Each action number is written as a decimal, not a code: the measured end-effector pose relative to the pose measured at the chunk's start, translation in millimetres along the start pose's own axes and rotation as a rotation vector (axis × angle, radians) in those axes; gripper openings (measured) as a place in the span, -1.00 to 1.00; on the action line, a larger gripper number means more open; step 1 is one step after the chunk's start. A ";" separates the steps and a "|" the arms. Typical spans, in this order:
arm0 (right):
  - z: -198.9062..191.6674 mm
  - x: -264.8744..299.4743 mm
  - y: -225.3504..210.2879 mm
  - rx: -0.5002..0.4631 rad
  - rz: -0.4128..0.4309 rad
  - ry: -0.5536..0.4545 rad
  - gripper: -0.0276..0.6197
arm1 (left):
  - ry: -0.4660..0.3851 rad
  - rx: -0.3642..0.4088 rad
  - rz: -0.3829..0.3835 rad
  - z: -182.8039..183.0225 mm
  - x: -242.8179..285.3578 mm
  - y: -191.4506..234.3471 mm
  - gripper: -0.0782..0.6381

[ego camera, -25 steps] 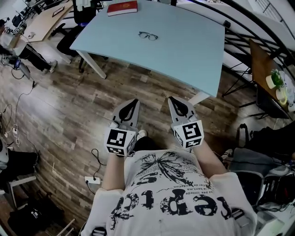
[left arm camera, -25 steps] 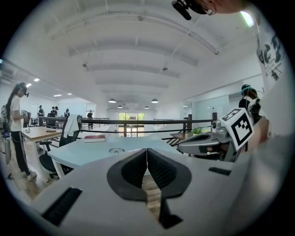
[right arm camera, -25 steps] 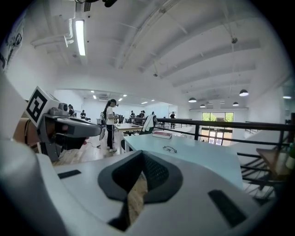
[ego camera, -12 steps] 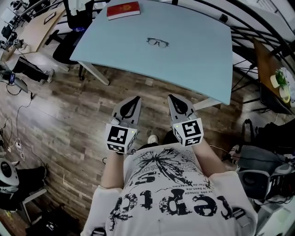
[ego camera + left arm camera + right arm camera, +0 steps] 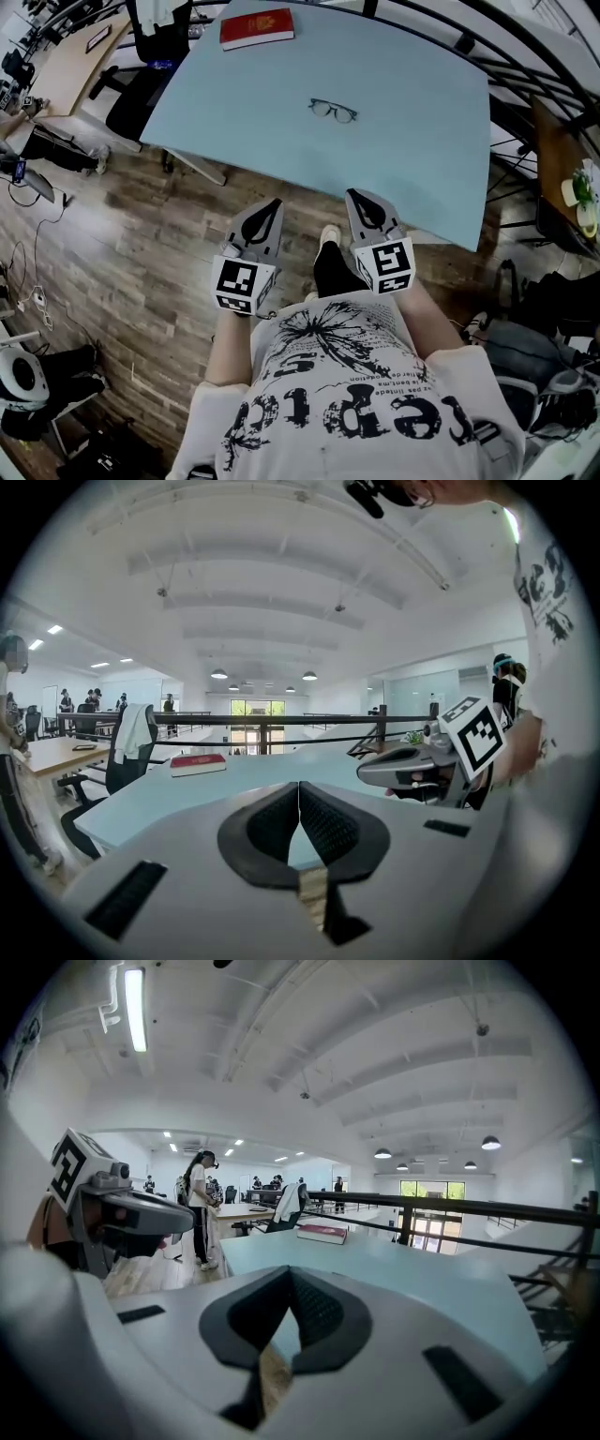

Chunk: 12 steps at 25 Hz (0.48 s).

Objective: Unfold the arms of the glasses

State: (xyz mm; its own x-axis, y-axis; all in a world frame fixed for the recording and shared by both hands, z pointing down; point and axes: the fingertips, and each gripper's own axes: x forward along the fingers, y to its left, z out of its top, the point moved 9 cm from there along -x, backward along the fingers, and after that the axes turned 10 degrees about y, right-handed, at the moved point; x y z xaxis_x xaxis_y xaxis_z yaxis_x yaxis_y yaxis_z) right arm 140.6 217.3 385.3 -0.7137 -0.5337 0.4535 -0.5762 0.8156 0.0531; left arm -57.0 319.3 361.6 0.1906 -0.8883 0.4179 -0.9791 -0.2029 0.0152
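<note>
Scene: head view looked steeply down on a person standing at a pale blue table (image 5: 412, 150), a gripper in each hand, wood floor below.
Glasses (image 5: 333, 111): lay alone on the tabletop, about mid-table, well apart from both grippers. Too small to tell whether the arms were folded.
Left gripper (image 5: 273, 203): jaws shut, tips meeting, nothing held; only bare tabletop showed through the gap behind the tips. Held at waist level, pointing at the table.
Right gripper (image 5: 357, 194): same. Jaws shut tip to tip, empty, alongside the left one w/ a gap between them.
Other item: red book (image 5: 256, 28) near the far left corner, well apart from the glasses.
Just changed: the table had drawn closer over the last sec. Its near edge, earlier well ahead of the gripper tips, was now just beside them, and one foot was forward mid-step. Grippers kept their side-by-side pose.
Meaning for task: prob. the approach only. Nothing touched and no arm unfolded yet.
Next, as judged: reach over the near edge, open the jaws, steady the frame w/ one gripper and swing an arm out w/ the other.
</note>
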 end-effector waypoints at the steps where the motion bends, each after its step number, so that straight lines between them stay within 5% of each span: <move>1: 6.3 12.0 -12.3 0.000 0.000 0.001 -0.88 | 0.004 0.000 0.001 7.3 14.3 8.1 -0.73; 12: 56.0 120.3 -153.1 0.030 -0.030 0.020 -0.88 | 0.022 0.020 -0.020 88.6 175.5 73.1 -0.73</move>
State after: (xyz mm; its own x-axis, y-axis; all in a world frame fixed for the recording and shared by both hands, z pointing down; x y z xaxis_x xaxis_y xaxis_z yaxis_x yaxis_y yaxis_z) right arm 120.7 15.7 382.0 -0.6883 -0.5530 0.4695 -0.6090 0.7921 0.0402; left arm -88.8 112.1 355.6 0.2083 -0.8749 0.4372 -0.9734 -0.2290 0.0054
